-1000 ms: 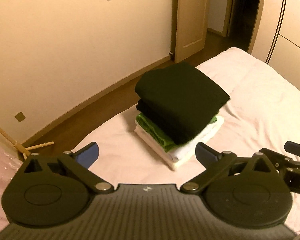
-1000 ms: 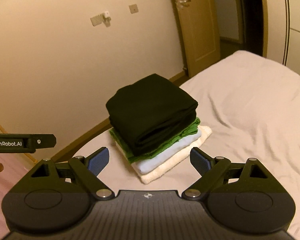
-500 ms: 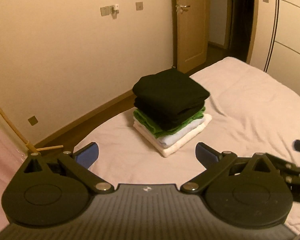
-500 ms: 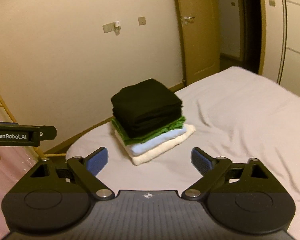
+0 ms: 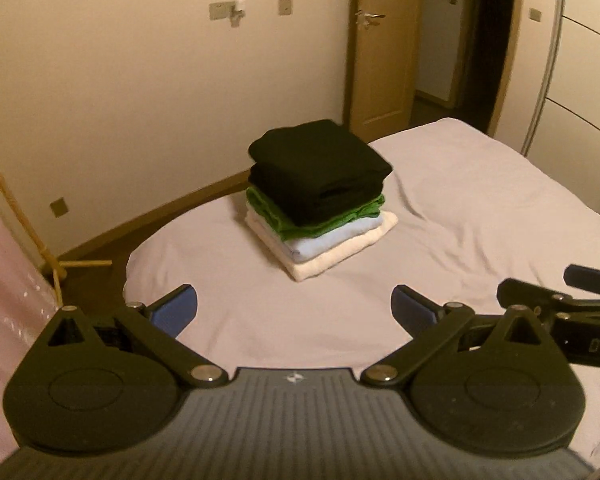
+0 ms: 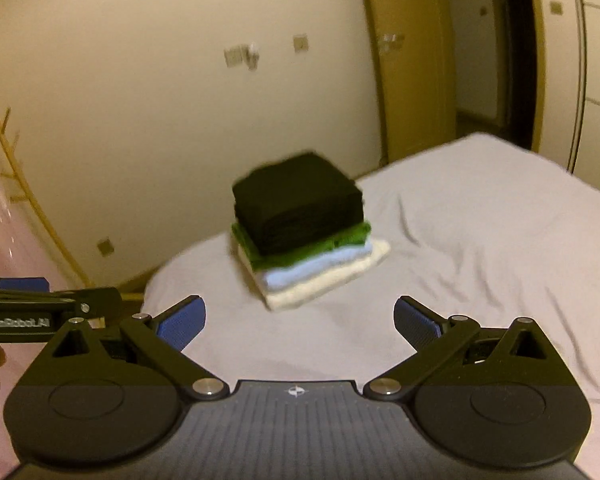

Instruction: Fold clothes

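At frame centre on the bed (image 5: 480, 216), the soft, light folded stack (image 5: 320, 196) waits; my left claw (image 5: 294, 306) and right claw (image 6: 300, 318) gape wide, empty; best lifted from beneath.

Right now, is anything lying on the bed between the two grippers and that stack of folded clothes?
Nothing visible. Only bare, lightly wrinkled sheet lies between the open left gripper, the open right gripper and the stack of folded clothes.
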A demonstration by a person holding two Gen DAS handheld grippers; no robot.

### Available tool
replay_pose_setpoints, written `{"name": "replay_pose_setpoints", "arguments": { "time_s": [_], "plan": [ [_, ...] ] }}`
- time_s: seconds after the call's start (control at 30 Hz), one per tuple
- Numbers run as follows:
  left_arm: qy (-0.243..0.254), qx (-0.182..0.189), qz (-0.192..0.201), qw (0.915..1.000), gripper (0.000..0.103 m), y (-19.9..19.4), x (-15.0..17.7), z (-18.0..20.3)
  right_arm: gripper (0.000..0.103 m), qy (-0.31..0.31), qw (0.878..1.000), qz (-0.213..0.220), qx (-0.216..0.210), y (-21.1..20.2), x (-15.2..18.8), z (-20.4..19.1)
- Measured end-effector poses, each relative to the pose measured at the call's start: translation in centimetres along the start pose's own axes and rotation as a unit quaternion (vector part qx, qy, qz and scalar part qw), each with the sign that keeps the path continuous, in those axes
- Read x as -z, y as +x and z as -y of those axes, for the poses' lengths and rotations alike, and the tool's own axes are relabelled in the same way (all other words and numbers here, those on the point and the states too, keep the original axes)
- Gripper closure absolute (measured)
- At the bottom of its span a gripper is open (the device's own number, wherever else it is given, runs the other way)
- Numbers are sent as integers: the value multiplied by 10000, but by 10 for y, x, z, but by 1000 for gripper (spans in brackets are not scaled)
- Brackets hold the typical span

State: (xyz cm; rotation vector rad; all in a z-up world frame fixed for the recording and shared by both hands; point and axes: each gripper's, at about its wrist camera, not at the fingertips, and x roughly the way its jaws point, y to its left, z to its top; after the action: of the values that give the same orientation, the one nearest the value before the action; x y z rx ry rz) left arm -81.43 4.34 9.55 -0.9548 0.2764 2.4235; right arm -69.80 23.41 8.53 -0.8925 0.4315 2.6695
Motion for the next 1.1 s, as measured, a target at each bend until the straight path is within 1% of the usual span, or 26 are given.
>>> {"name": "replay_pose_setpoints", "arguments": {
  "time_s": [0.07, 0.13, 0.27, 0.37, 0.63, 0.9, 1.1],
  "plan": [
    [-115, -72, -89, 9999, 1, 10, 1, 1, 0, -89, 9996, -239, 90, 12, -1, 3],
    [-216, -120, -201, 9995, 1, 22, 2, 2, 0, -223, 9990, -369, 140, 24, -2, 6],
    [-231, -261, -445, 9984, 1, 45, 3, 3, 0, -277, 9968, -714, 233, 57, -5, 14],
    [-205, -378, -577, 9974, 1, 61, 1, 3, 0, -235, 9952, -930, 176, 81, -9, 18],
    [-193, -492, -869, 9948, 1, 103, -9, 4, 0, -374, 9923, -1177, 99, 131, -23, 20],
    [-179, -560, -1105, 9921, 1, 140, -21, 4, 0, -175, 9897, -1421, 89, 174, -30, 34],
    [-129, -580, -1155, 9915, 1, 159, -28, 7, 0, -64, 9881, -1534, 94, 198, -34, 44]
  ]
}}
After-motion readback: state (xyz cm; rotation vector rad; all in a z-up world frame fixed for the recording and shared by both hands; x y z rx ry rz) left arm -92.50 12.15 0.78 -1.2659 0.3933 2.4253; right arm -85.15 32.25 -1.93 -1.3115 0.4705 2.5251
